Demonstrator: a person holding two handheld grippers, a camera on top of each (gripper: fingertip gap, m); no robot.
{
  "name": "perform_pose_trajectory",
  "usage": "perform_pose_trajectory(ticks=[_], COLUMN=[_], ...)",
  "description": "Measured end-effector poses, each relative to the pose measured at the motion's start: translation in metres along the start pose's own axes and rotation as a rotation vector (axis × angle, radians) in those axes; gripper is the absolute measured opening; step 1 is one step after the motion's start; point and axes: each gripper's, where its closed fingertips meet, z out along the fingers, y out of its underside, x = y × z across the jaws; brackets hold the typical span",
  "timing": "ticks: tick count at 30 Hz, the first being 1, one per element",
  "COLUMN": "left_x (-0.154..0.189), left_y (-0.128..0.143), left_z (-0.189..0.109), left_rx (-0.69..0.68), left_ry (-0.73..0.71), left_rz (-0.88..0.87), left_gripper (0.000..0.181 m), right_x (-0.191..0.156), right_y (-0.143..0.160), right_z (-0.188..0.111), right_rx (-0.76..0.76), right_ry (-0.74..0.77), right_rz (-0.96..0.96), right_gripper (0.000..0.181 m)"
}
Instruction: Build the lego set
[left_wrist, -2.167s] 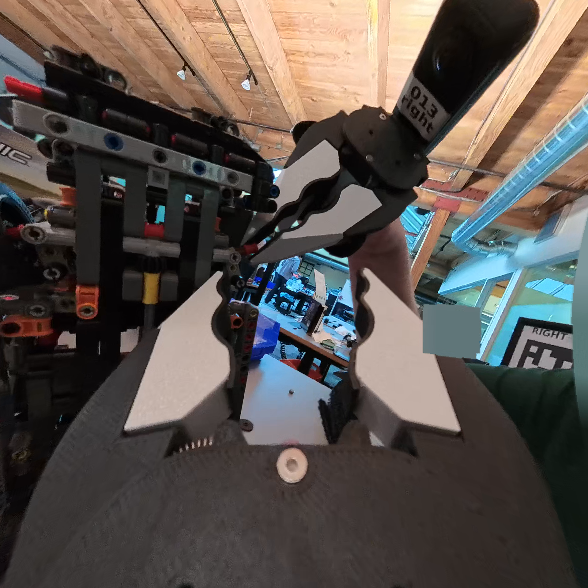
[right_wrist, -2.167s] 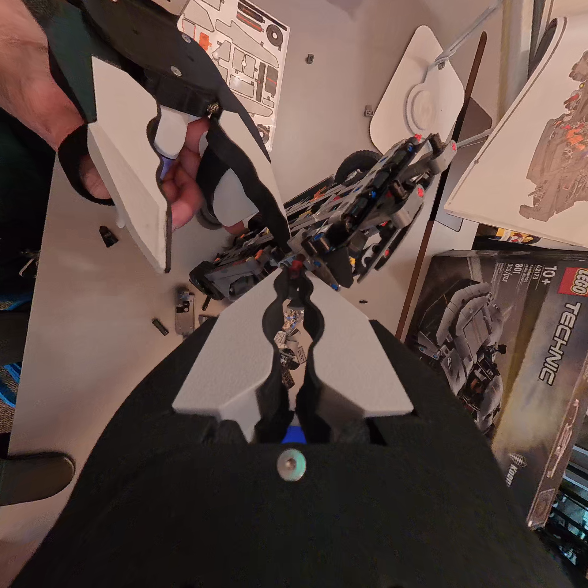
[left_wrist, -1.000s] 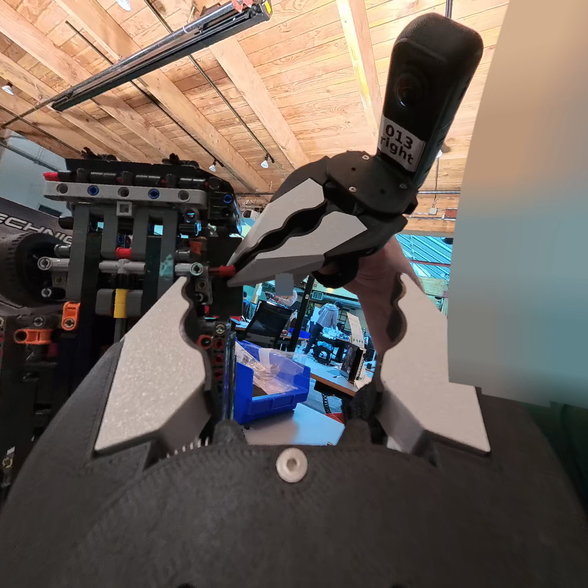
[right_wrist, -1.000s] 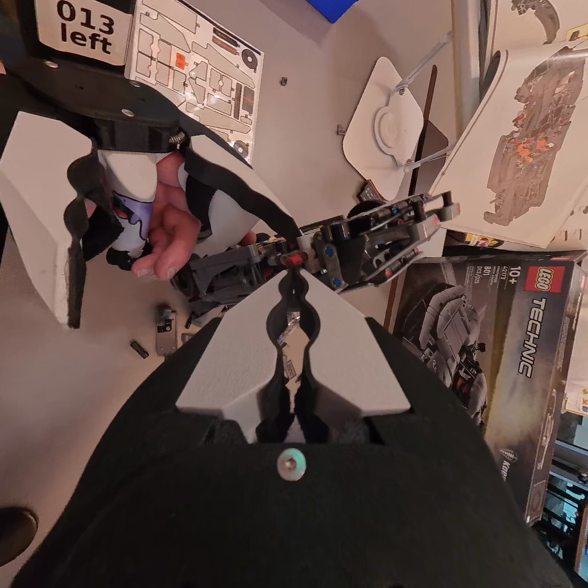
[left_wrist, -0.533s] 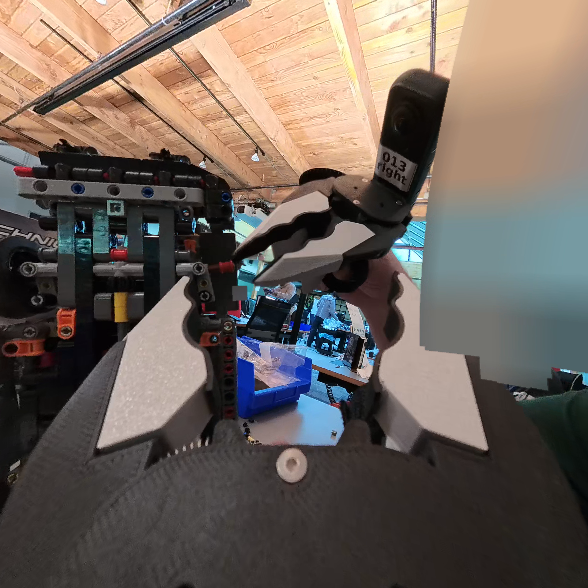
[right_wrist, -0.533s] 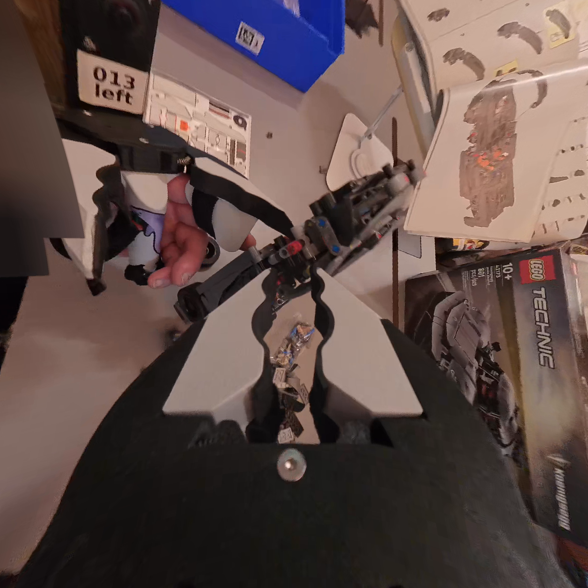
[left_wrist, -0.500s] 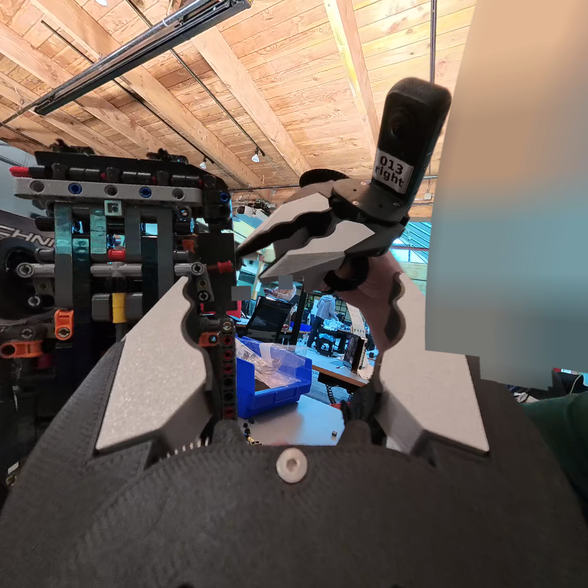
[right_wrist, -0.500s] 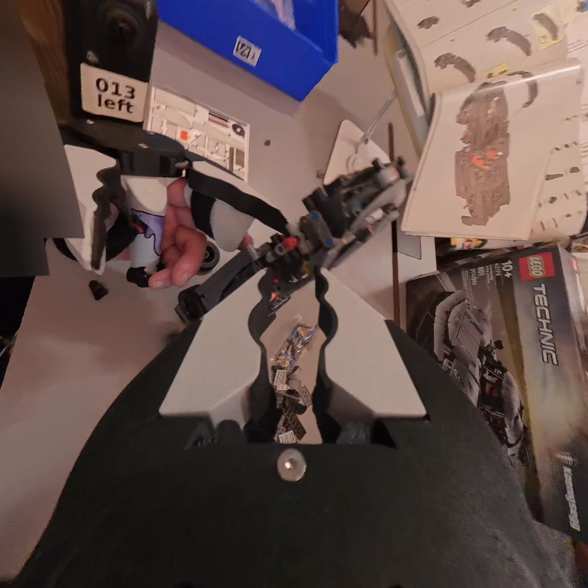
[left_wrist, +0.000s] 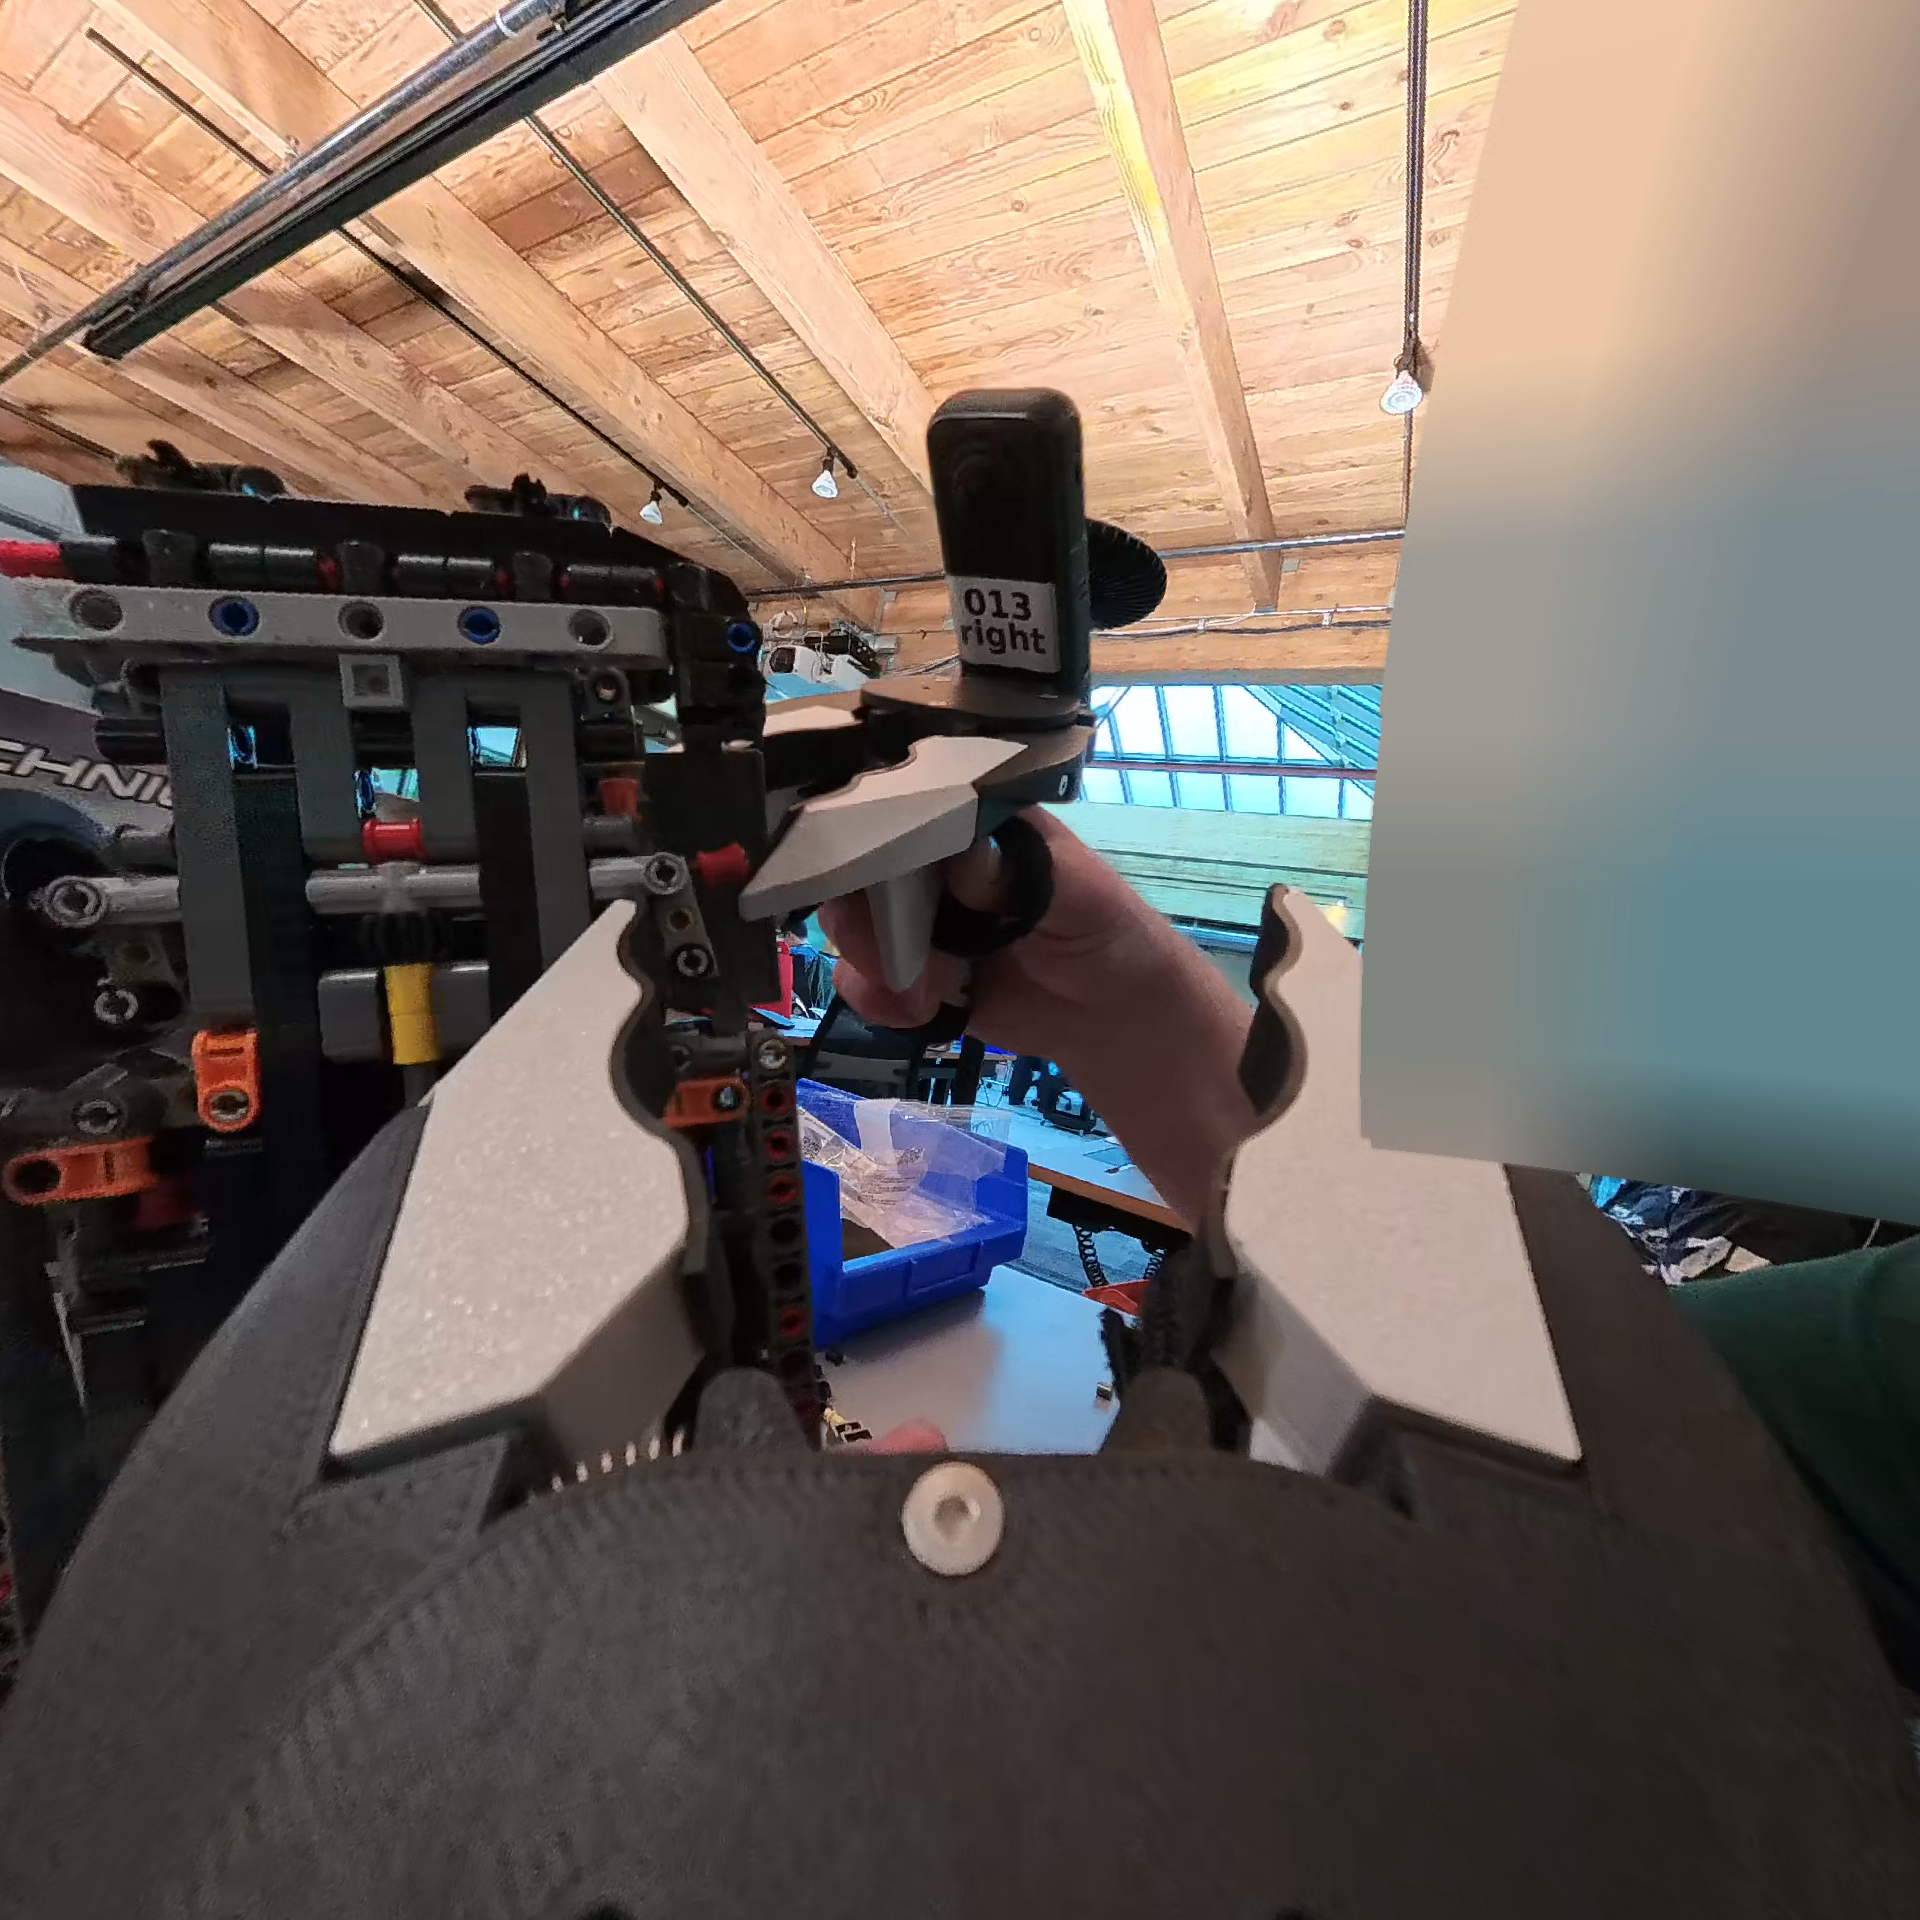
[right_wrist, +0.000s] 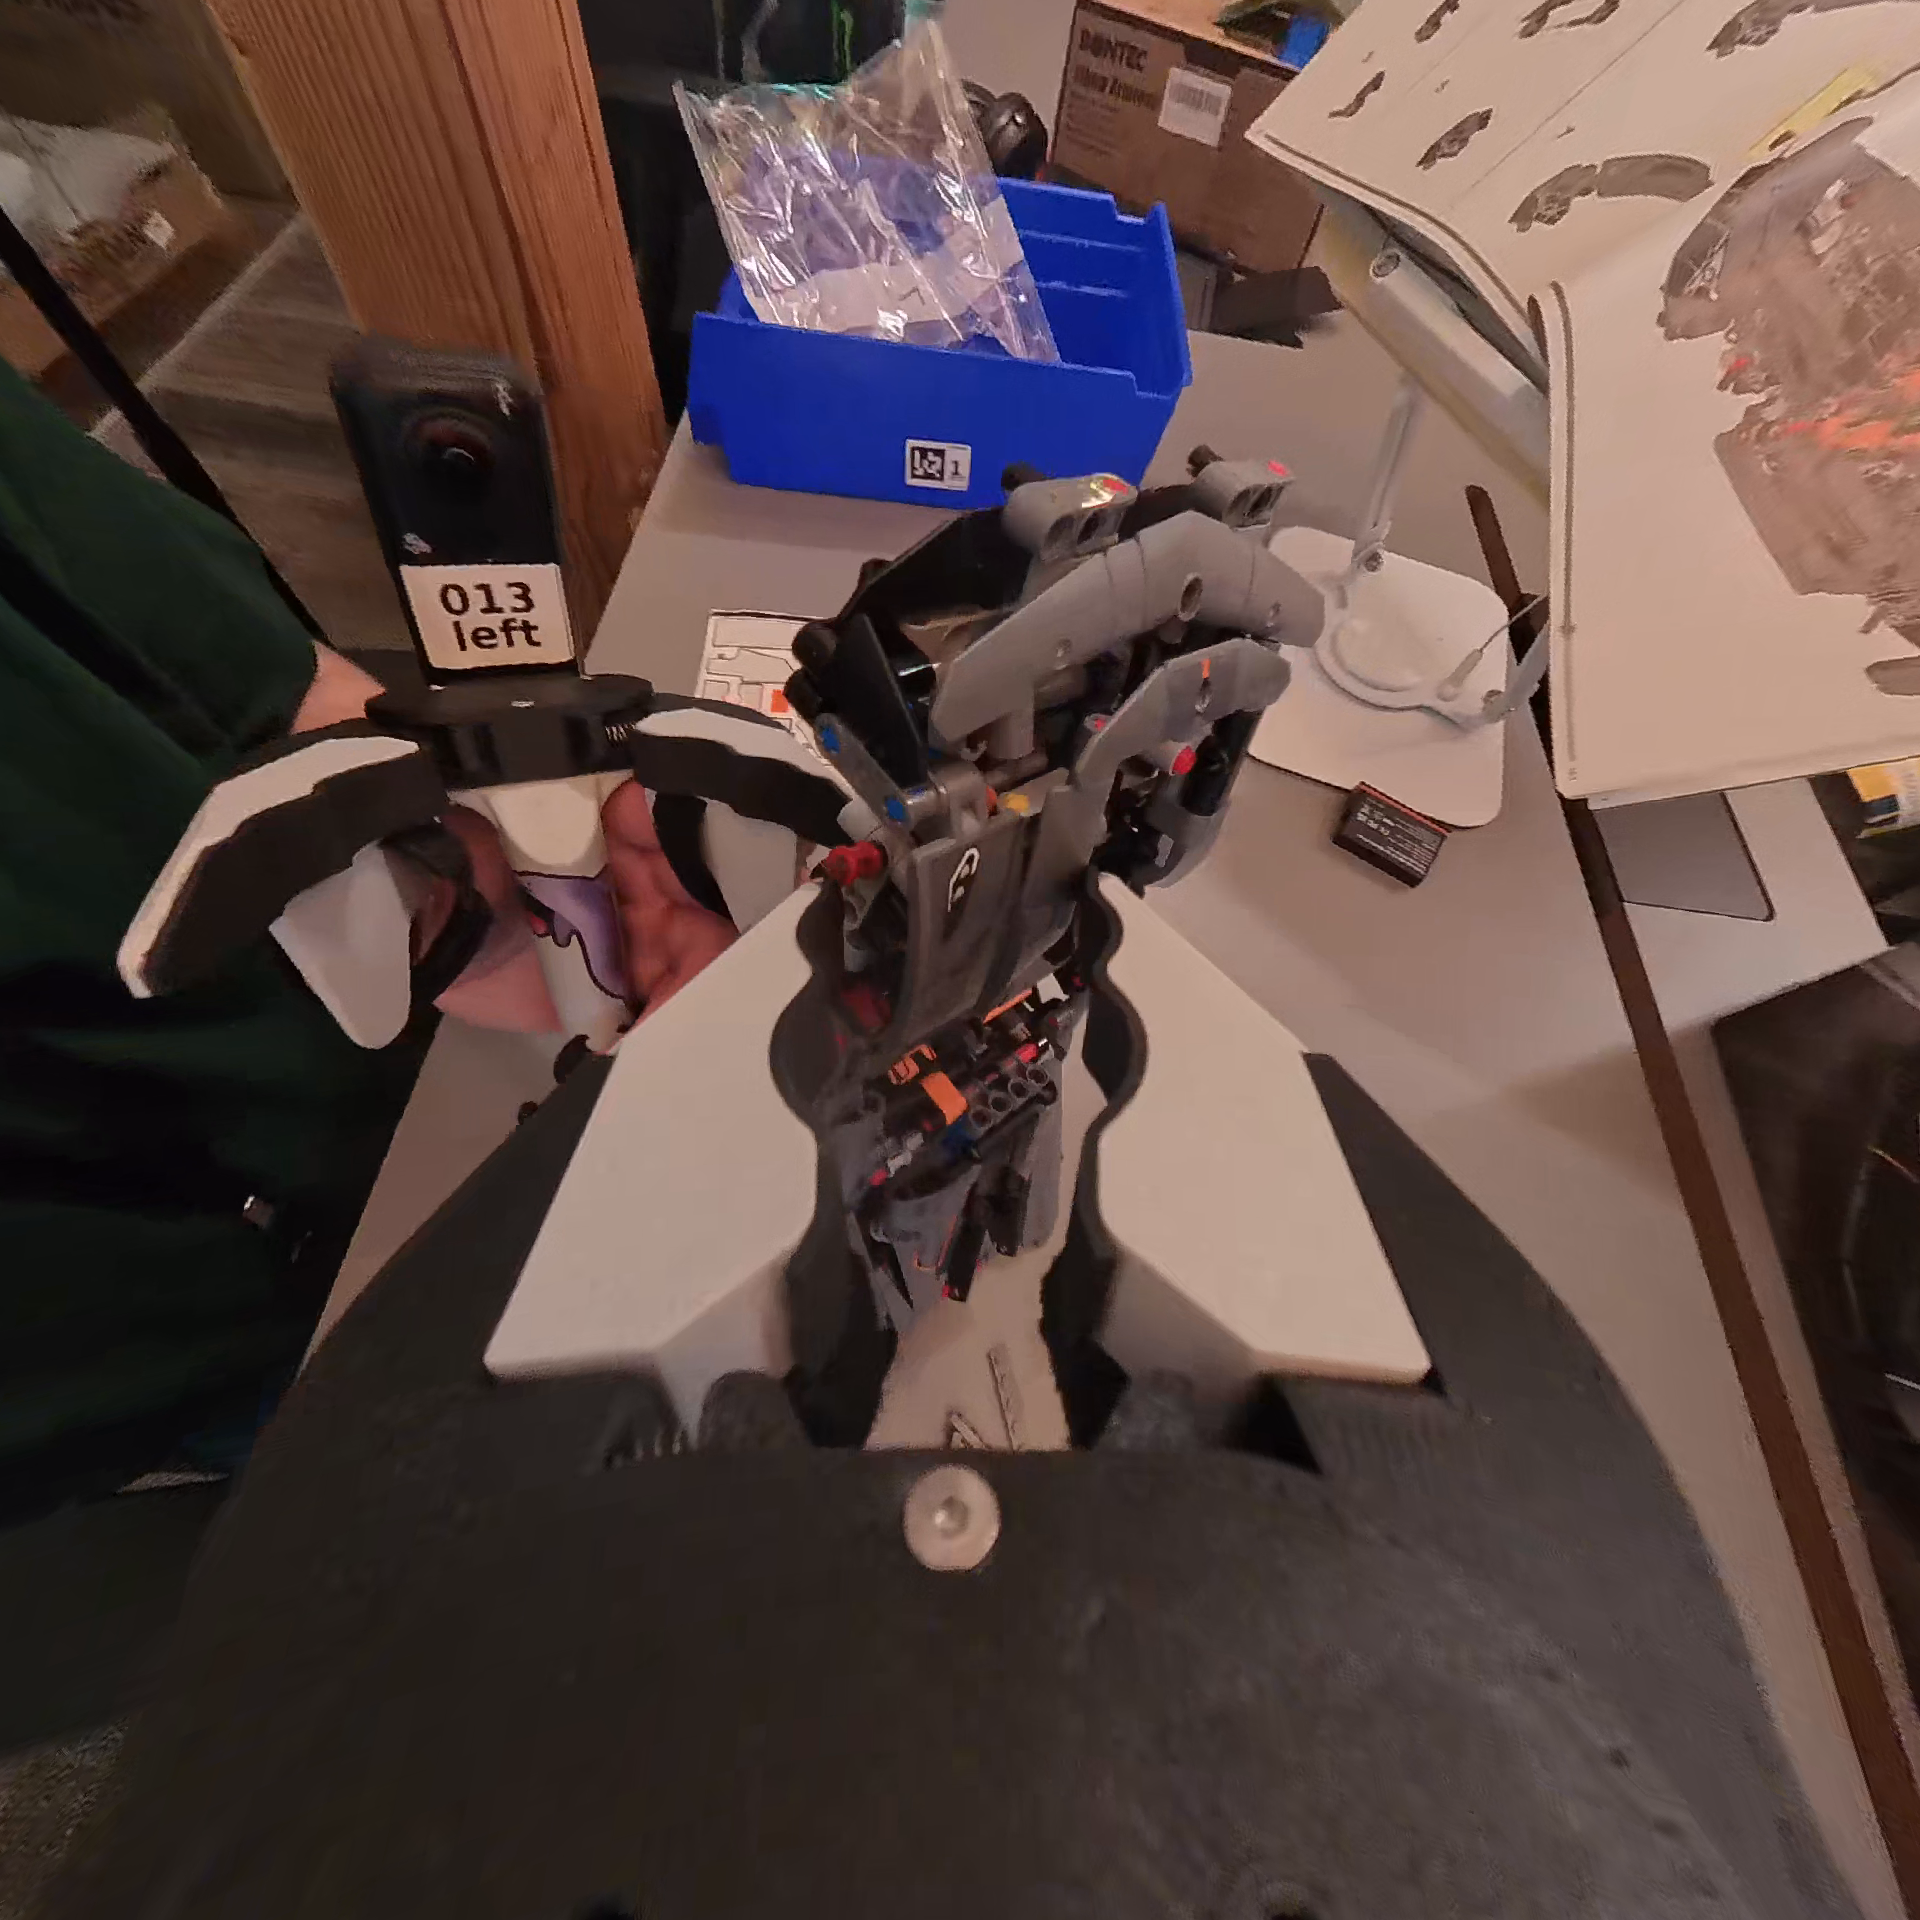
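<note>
The grey and black lego car model (right_wrist: 1091, 644) stands on end over the table. My right gripper (right_wrist: 961, 899) has its jaws part-way apart with the model's narrow grey panel between them, both pads against it. In the left wrist view the right gripper (left_wrist: 727, 821) comes in level from the right onto the model (left_wrist: 343, 831). My left gripper (left_wrist: 956, 914) is open wide. Its left finger (left_wrist: 520, 1143) rests along a black beam on the model's edge. The left gripper (right_wrist: 483, 888) also shows in the right wrist view, one finger touching the model's side.
A blue bin (right_wrist: 883, 416) with a plastic bag (right_wrist: 862, 208) stands behind the model, next to a wooden post (right_wrist: 447, 208). An open instruction booklet (right_wrist: 1714, 468) on a white stand (right_wrist: 1403, 644) is at the right. A sticker sheet (right_wrist: 743, 655) lies on the grey table (right_wrist: 1403, 987).
My right gripper let go of the red pin, opened its jaws, swung down to a level pose and took the model between its fingers. The left gripper stayed open against the model.
</note>
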Motion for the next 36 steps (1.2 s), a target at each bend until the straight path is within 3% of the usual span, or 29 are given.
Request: perform_pose_trajectory(ticks=[5,10,15,21,27,31,36], left_x=[0.001,-0.002,-0.003,0.001,-0.003,-0.006,-0.003], left_y=[0.001,0.002,0.005,0.012,0.013,0.013,0.015], left_z=[0.001,0.001,0.002,-0.003,-0.010,-0.011,-0.012], left_rx=[-0.004,-0.012,-0.070,-0.154,-0.209,-0.242,-0.276], left_ry=[0.002,-0.005,0.000,0.061,0.072,0.092,0.120], left_rz=[0.002,0.010,0.044,0.093,0.144,0.155,0.177], left_gripper=[0.108,0.103,0.107,0.098,0.095,0.095,0.095], right_x=[0.000,0.003,0.006,0.001,-0.012,-0.012,0.002], right_y=[0.000,0.001,0.005,0.029,0.046,0.087,0.182], right_z=[-0.002,0.000,-0.003,-0.004,-0.024,-0.030,-0.051], right_rx=[0.021,-0.017,-0.036,-0.124,-0.148,-0.277,-0.516], right_ry=[-0.034,0.030,0.082,0.197,0.308,0.423,0.552], right_rz=[0.017,-0.023,0.017,0.013,0.060,0.110,0.291], right_gripper=[0.040,0.035,0.050,0.044,0.042,0.040,0.034])
